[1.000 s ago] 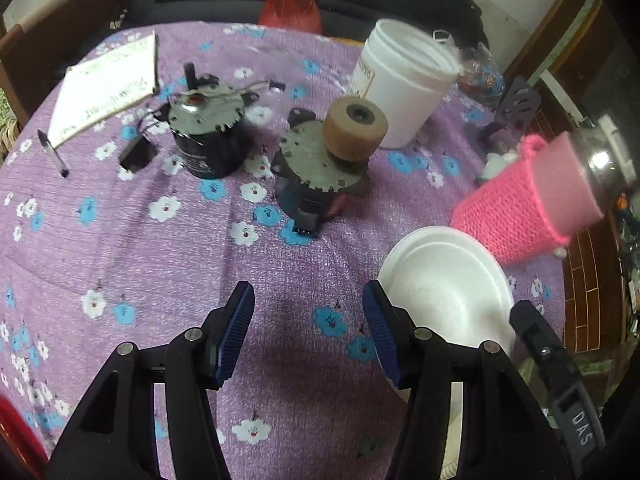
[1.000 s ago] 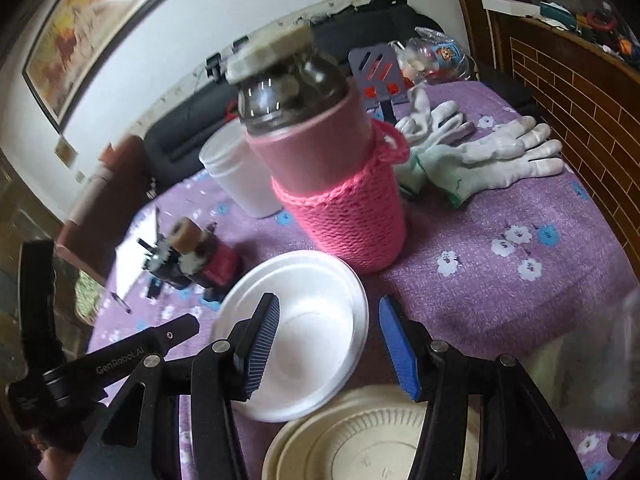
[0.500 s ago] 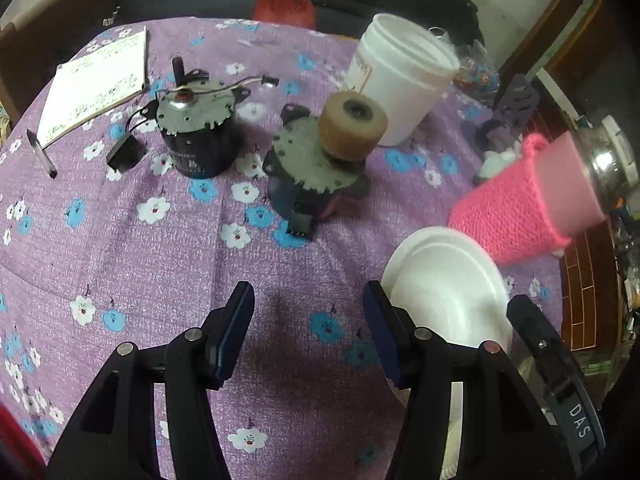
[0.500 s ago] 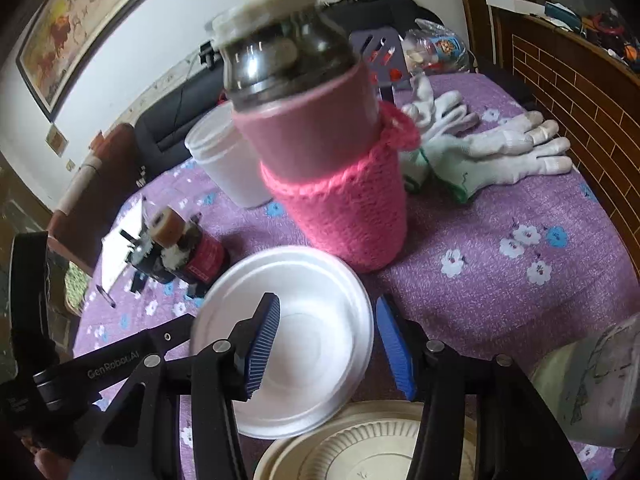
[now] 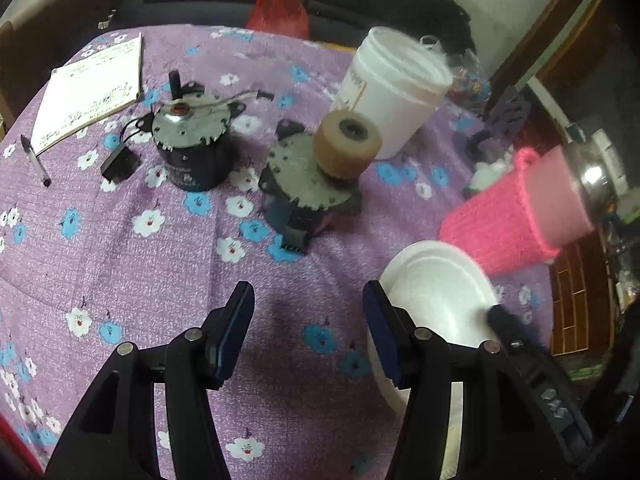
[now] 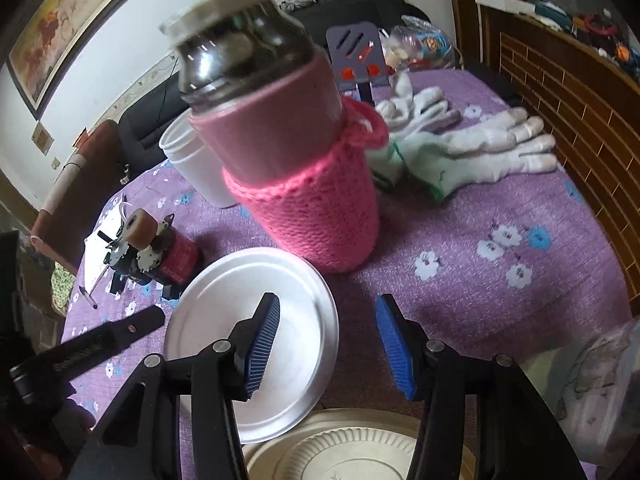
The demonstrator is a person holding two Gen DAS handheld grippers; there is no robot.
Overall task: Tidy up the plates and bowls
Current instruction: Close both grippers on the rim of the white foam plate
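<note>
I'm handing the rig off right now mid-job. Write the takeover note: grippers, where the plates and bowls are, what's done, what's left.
Left gripper: open, holding nothing, over bare tablecloth.
Right gripper: open, holding nothing; the white bowl's rim lies under its left finger, not gripped.
White bowl: on the cloth in front of the pink-sleeved jar, overlapping the cream plate's far edge.
Cream plate: at the near table edge, below the right gripper.
Done: no stacking or sorting visible.
Left: gather bowl and plate. The jar stands close behind the bowl, so approach carefully.

My left camera looks steeply down past my fingers at the tablecloth (image 5: 120,248); my right faces likewise, close. Both share the white bowl (image 5: 440,292) (image 6: 224,320).
</note>
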